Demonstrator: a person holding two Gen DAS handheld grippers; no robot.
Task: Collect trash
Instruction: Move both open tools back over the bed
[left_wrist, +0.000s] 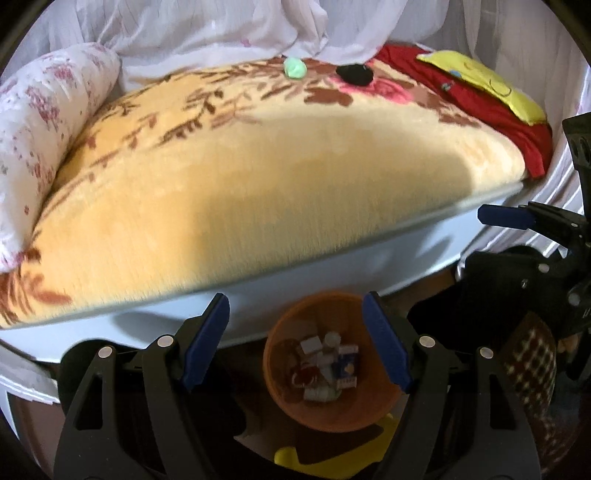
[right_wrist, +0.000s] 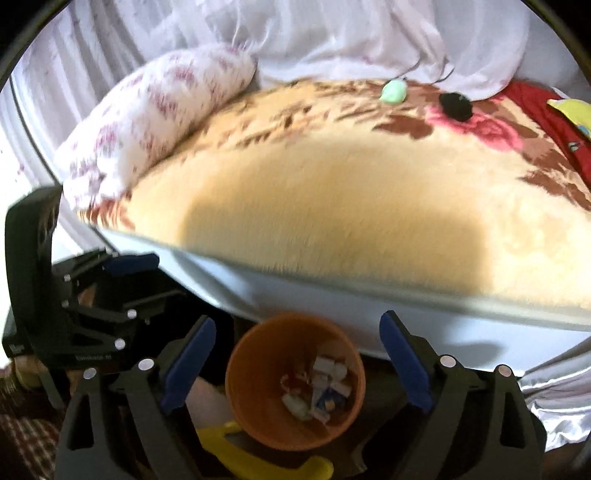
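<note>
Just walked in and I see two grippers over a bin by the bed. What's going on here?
Someone is collecting trash. Both the left gripper and the right gripper hang open and empty above the orange bin, which already holds small boxes and wrappers. Two pieces remain at the far side of the bed's blanket: a green crumpled wad and a black wad.

Blanket (left_wrist: 229, 192): cream-yellow, brown leaf pattern, pink rose near far edge. Bolster pillow (left_wrist: 48, 122): white with small pink-red flowers. Crumpled ball (left_wrist: 294, 68): pale green. Lump beside it (left_wrist: 354, 75): black. Cloth (left_wrist: 480, 107) at right: red. Small pillow (left_wrist: 484, 83) on it: bright yellow, drawn face. Curtain (left_wrist: 221, 26): white. Bin (left_wrist: 332, 406): orange; inside, white, blue and red scraps. Gripper pads (left_wrist: 207, 343): blue, on black frame. Fabric (left_wrist: 532, 369) at lower right: red-white check.
</note>
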